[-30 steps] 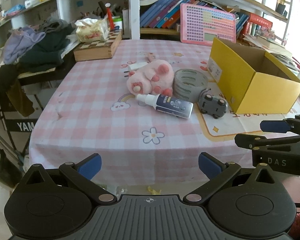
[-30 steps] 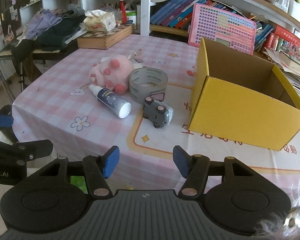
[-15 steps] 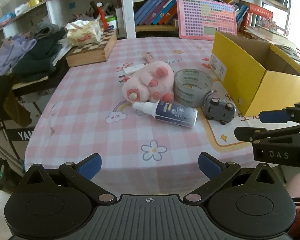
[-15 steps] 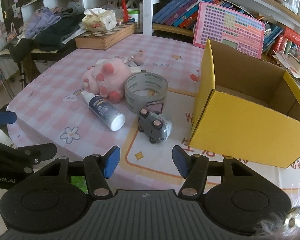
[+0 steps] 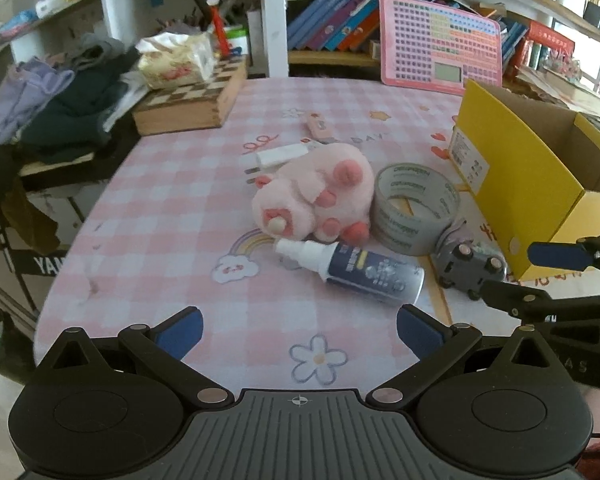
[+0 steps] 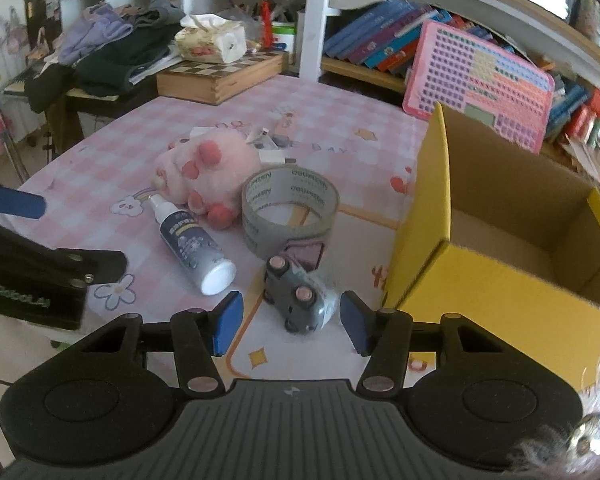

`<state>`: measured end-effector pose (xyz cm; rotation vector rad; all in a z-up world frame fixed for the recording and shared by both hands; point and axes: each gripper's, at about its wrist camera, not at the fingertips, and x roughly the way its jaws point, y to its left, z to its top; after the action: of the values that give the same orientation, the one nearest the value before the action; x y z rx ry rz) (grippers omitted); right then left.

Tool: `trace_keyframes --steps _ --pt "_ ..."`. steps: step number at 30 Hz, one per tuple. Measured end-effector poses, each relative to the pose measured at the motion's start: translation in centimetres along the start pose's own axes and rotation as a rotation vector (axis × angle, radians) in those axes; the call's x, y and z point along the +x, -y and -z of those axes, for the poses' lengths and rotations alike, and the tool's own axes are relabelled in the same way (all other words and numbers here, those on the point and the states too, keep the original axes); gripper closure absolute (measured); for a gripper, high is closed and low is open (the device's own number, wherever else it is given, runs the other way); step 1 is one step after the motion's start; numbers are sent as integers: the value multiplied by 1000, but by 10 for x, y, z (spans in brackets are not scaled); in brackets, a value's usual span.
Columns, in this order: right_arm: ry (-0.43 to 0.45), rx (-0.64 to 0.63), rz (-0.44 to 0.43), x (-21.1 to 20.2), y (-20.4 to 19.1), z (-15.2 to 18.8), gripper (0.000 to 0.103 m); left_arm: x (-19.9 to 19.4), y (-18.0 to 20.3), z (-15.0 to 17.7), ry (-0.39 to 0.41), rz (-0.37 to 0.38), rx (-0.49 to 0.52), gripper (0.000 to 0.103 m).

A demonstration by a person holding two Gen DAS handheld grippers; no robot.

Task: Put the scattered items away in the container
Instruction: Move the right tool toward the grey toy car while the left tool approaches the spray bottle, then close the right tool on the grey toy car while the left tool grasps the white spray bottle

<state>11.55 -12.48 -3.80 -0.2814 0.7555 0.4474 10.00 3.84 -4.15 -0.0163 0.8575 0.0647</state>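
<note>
- Right gripper [image 6: 290, 322] fingers standing apart, just been narrowing, grasping nothing; toy car [image 6: 298, 298] lying just ahead of the gap.
- Left gripper [image 5: 300, 326] fingers spread wide, empty, hovering over bare bench [image 5: 172, 208] near its front edge.
- Spray bottle [image 5: 356, 268], tape roll [image 5: 414, 208], plush toy [image 5: 316, 196] crowding mid-bench.
- Yellow box [image 6: 512, 240] sitting open, right of the car.

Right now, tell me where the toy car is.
In the right wrist view, the toy car lies on the table just ahead of the open right gripper, between tape roll and yellow box.
</note>
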Motion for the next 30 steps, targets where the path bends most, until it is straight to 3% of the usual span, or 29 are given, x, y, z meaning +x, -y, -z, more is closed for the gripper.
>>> trace_keyframes --steps 6,18,24,30 --pt "23 -97 2 8 -2 -5 53 19 1 -14 -5 3 -40 0" --pt "-32 -201 -18 31 -3 -10 61 54 8 -32 -37 47 -88 4" --pt "-45 -306 2 39 -14 -9 56 75 12 -31 -75 11 -98 4" --pt "-48 -388 32 45 -21 -10 56 79 8 -22 -120 -19 -55 25"
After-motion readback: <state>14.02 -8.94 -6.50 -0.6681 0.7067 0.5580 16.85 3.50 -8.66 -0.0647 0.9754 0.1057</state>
